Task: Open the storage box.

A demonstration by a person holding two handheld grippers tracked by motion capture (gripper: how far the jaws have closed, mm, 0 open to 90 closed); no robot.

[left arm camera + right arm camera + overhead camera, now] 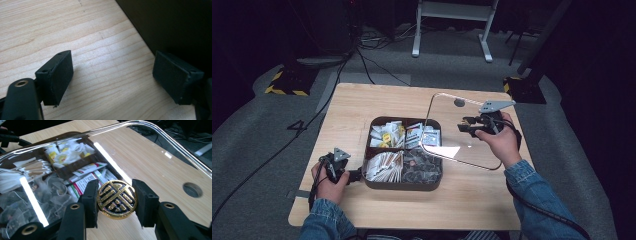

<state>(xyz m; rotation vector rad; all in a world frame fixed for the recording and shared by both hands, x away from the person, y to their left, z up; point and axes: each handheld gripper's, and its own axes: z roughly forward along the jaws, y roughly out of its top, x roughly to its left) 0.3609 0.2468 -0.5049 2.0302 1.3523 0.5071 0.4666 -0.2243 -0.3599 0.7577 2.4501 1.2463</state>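
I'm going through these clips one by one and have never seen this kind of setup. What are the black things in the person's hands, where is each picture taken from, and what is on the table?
A person holds two handheld two-jaw grippers; no robot arm is there. The high view looks down from above the person's side. Each other picture comes from a camera riding on one gripper, looking along its jaws.

On the wooden table sits a dark tray with four compartments of packets, sachets and tea bags. The right gripper is shut on the round gold-and-black knob of the clear lid, holding it tilted, partly over the tray's right side. The left gripper is open beside the tray's left wall, holding nothing.
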